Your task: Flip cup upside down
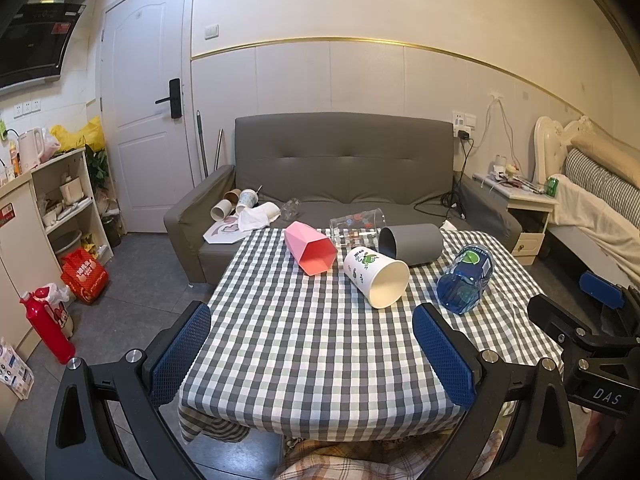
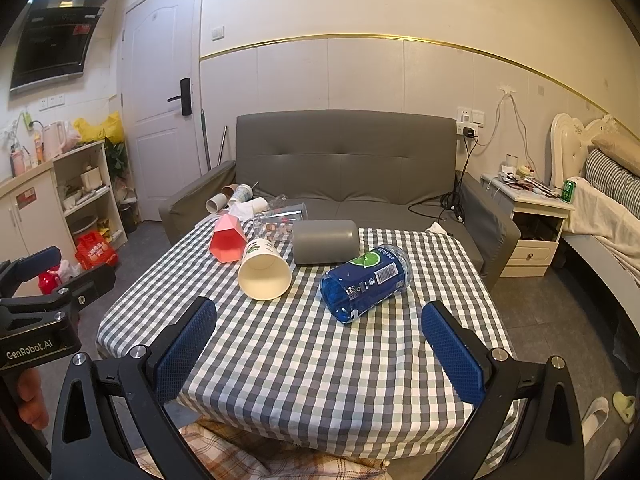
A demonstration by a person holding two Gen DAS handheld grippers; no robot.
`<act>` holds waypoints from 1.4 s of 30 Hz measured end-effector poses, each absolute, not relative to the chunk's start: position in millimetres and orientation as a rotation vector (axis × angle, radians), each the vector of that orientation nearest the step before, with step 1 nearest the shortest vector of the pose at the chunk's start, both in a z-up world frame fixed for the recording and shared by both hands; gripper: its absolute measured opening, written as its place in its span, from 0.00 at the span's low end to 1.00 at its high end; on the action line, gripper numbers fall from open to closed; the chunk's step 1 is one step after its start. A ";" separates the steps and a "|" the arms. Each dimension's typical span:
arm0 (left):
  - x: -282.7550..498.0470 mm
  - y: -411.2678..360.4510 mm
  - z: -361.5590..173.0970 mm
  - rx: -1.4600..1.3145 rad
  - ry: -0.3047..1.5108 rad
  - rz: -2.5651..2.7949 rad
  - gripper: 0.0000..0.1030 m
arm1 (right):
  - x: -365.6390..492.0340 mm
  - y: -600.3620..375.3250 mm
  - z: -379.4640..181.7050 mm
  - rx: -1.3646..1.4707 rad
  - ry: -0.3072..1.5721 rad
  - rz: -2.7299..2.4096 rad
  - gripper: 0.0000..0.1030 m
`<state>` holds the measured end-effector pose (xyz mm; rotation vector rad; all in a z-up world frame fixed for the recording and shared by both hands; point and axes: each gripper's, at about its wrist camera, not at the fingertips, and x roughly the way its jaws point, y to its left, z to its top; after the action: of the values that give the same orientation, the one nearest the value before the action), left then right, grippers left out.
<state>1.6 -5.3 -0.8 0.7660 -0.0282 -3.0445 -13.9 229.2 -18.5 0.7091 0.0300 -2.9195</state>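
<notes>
Both grippers hang wide open and empty at the tabletop's [image 2: 304, 360] near edge. The blue cup [image 2: 366, 282] lies on its side, mouth toward the right gripper [image 2: 320, 344], nearer than the left gripper [image 1: 312, 348].

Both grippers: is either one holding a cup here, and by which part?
Nothing is held. The left gripper and right gripper are open over the table, short of the cups.

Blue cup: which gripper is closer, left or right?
Right. The blue cup lies on its side just ahead of the open right gripper, slightly right of its centre. The open left gripper sits further left, with the cup off beyond its right finger.
</notes>
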 end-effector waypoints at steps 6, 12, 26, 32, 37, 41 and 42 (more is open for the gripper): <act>2.1 -6.4 -0.9 0.769 -0.026 -3.045 1.00 | -13.5 228.7 -18.5 0.710 0.031 -2.920 1.00; 2.2 -4.5 -3.1 0.773 -0.030 -3.041 1.00 | -13.3 229.1 -18.9 0.714 0.031 -2.919 1.00; -3.1 -2.9 -7.9 0.819 -0.031 -3.031 1.00 | -18.2 229.9 -22.7 0.734 0.036 -2.910 1.00; -17.4 -0.2 -11.9 0.901 -0.060 -3.043 1.00 | -24.4 231.9 -24.9 0.758 0.051 -2.913 1.00; -40.7 11.5 -18.9 0.981 -0.165 -3.096 1.00 | -37.7 241.8 -28.0 0.823 0.044 -2.930 1.00; -65.1 23.2 -24.6 1.044 -0.255 -3.118 1.00 | -51.7 255.0 -28.3 0.874 0.006 -2.941 1.00; -73.7 27.2 -24.8 1.065 -0.282 -3.133 1.00 | -56.1 258.0 -27.8 0.886 -0.002 -2.939 1.00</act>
<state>-73.7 27.2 -24.8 1.0652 -0.2821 -3.1326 -56.1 258.0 -27.8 0.8857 -0.0016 -2.9386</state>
